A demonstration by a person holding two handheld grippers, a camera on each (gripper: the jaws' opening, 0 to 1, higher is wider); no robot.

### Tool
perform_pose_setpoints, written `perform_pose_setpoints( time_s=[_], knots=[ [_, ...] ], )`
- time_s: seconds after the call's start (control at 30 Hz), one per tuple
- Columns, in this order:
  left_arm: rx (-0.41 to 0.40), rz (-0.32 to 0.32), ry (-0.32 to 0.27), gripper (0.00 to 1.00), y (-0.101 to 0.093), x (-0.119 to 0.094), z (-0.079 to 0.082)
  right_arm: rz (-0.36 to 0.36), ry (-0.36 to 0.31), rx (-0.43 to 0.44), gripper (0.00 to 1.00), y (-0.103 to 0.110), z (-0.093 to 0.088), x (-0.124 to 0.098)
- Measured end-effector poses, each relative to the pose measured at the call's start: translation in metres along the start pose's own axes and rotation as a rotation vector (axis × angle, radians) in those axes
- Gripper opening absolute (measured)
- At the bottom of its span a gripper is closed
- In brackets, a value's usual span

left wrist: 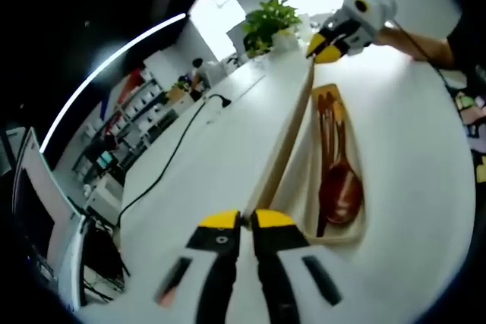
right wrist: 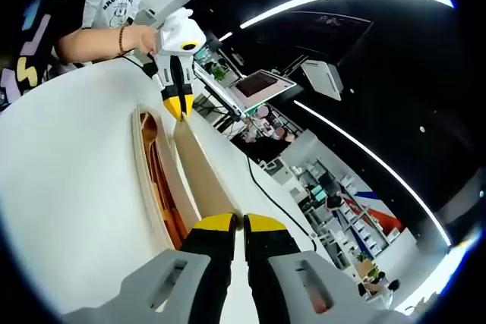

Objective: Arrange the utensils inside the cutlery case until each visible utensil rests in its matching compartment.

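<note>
Left gripper (left wrist: 244, 220): jaws pressed together on the near end of the lid (left wrist: 287, 138), a long pale wooden strip standing on edge along the case (left wrist: 313, 187). Right gripper (right wrist: 232, 223): jaws likewise pinched on the opposite end of the lid; in the left gripper view it shows at the far end (left wrist: 325, 48), held by a person's hand. So both grippers hold the lid, one at each end, raised beside or hinged from the case rim; which, I cannot tell. Case lies on the white table (left wrist: 213, 165), open. Inside, a dark reddish wooden spoon (left wrist: 339, 187) lies lengthwise with its bowl toward the left gripper, and slim wooden sticks, probably chopsticks (left wrist: 325, 123), run alongside it. Judgement: utensils appear already seated in the case, though compartment dividers are too small to make out; what seems left is lowering or closing the lid, or confirming placement. A black cable (left wrist: 171, 161) and a plant (left wrist: 267, 24) sit further out on the table.
</note>
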State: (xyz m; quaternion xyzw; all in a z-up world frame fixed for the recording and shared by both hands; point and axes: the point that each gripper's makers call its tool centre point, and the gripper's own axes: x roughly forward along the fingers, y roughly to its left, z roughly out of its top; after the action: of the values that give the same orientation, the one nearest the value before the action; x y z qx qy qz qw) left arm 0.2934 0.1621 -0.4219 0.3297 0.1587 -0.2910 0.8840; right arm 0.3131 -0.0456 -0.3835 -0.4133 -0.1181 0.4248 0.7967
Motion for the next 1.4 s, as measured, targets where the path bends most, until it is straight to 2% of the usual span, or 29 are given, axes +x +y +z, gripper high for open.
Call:
perform_pose_setpoints(
  time_s=[0.33,0.5,0.57,0.63,0.7,0.77,0.93,1.03,1.13,1.4],
  knots=[
    [0.031,0.056,0.007,0.06,-0.003,-0.023,0.015,-0.018,0.01,-0.038,0.03,-0.002,0.003,-0.005],
    [0.017,0.047,-0.001,0.06,-0.022,-0.029,0.022,-0.035,0.039,-0.079,0.03,-0.001,0.0,-0.014],
    [0.067,0.054,0.032,0.06,-0.027,-0.03,0.02,-0.046,0.05,-0.102,0.03,-0.001,0.001,-0.015],
    [0.088,0.078,0.052,0.06,-0.026,-0.032,0.02,-0.047,0.066,-0.119,0.03,0.001,0.0,-0.015],
    [0.111,0.096,0.063,0.06,-0.027,-0.034,0.023,-0.045,0.112,-0.169,0.04,0.002,-0.004,-0.016],
    [0.119,0.108,0.072,0.06,-0.032,-0.038,0.027,-0.046,0.121,-0.177,0.04,0.004,-0.004,-0.016],
    [0.142,0.127,0.095,0.05,-0.026,-0.037,0.019,-0.037,0.136,-0.183,0.04,0.004,-0.009,-0.013],
    [0.157,0.154,0.109,0.05,-0.024,-0.04,0.018,0.003,0.17,-0.279,0.04,0.009,-0.012,-0.006],
    [0.168,0.177,0.127,0.05,-0.021,-0.04,0.015,0.016,0.173,-0.313,0.04,0.012,-0.012,0.0],
    [0.172,0.169,0.136,0.05,-0.028,-0.042,0.014,0.001,0.171,-0.347,0.04,0.009,-0.012,0.0]
  ],
)
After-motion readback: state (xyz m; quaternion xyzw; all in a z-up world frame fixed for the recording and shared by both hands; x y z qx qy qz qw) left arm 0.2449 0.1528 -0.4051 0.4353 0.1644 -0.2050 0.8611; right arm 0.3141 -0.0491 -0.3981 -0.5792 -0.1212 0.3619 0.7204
